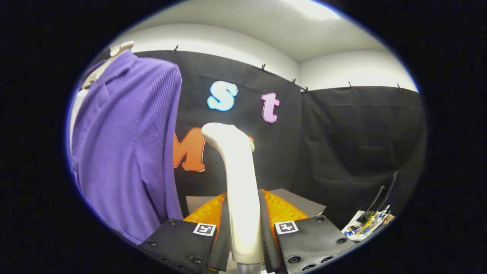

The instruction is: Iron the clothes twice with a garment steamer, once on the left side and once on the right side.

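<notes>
A cream-white garment steamer stands upright between my two fingers, its handle pressed from both sides and its head rising beyond them, bent toward the left. My gripper is shut on that handle. A purple ribbed polo shirt hangs on a pale hanger or torso form just to the left of the steamer. The steamer head is apart from the cloth, level with the shirt's middle, beside its right side and sleeve.
A grey table lies low beyond the fingers. Black cloth walls close the booth behind and to the right. A dark stand and some small coloured items sit low on the right.
</notes>
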The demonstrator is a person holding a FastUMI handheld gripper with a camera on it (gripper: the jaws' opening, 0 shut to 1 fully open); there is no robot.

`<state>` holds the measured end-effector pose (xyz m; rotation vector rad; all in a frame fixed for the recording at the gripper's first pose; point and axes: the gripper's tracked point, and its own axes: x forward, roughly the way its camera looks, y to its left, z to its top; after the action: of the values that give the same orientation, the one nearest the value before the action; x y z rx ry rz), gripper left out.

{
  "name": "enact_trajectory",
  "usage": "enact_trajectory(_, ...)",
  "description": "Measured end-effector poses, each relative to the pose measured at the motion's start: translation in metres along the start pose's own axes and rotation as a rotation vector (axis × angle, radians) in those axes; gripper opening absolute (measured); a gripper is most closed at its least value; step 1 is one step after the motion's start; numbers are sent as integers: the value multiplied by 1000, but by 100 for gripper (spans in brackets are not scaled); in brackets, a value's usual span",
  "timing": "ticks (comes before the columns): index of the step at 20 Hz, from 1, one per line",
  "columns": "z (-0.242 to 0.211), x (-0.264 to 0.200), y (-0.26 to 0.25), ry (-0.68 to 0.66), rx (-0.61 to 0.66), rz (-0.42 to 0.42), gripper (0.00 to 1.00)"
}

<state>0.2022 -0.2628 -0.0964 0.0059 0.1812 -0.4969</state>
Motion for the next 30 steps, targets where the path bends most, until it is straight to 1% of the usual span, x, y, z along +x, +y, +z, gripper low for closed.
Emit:
enact_trajectory(3, 20, -53, -3, -73, 45, 35, 43)
enact_trajectory(8, 30, -134, -1, -119, 22, 82, 43)
enact_trajectory(13, 38, -209, 23, -176, 22, 201, 43)
enact_trajectory(16, 39, -235, 46, -197, 11, 257, 43)
enact_trajectory(18, 35, -238, 64, -197, 10, 282, 43)
enact_trajectory(21, 21, -233, 79, -189, -28, 271, 43)
enact_trajectory(23, 13, -220, 91, -195, -62, 260, 43)
enact_trajectory(26, -1, -198, 114, -182, -104, 270, 43)
enact_trajectory(30, -14, -184, 135, -163, -126, 283, 43)
